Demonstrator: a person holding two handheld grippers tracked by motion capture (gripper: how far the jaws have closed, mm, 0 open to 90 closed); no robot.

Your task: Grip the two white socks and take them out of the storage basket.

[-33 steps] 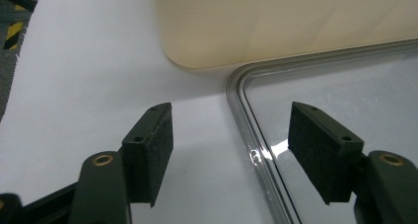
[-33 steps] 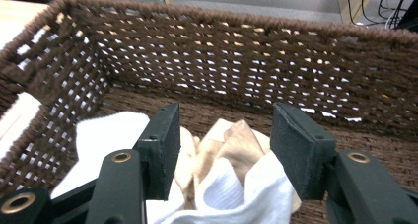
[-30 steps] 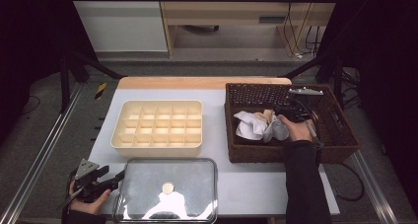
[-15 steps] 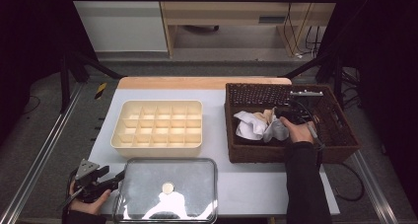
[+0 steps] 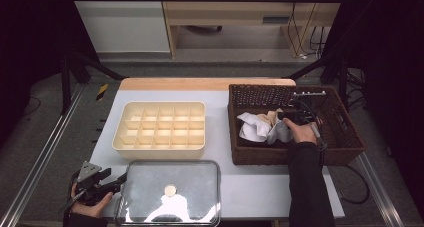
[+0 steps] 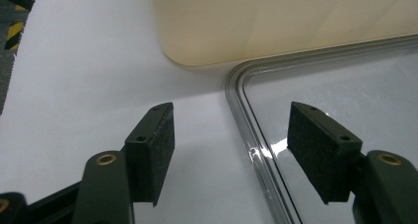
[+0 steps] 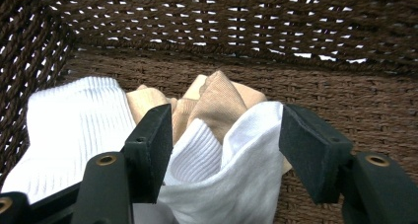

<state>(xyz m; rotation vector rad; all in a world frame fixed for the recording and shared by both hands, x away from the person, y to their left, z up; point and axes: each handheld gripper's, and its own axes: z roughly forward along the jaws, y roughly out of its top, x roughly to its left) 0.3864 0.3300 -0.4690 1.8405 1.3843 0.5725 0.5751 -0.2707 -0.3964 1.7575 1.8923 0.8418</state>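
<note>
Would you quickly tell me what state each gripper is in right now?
Left gripper: open, holding nothing, astride the clear lid's rim.
Right gripper: jaws just been opening, white sock between them.

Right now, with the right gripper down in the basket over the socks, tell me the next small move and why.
Probably ease the right gripper a little lower and close on the white sock. Its jaws have just been opening and stand wide, with the sock's ribbed fold bunched between the pads but not pressed. The tan sock lies just behind in the wicker basket, so a shallow bite should take only the white one.
</note>
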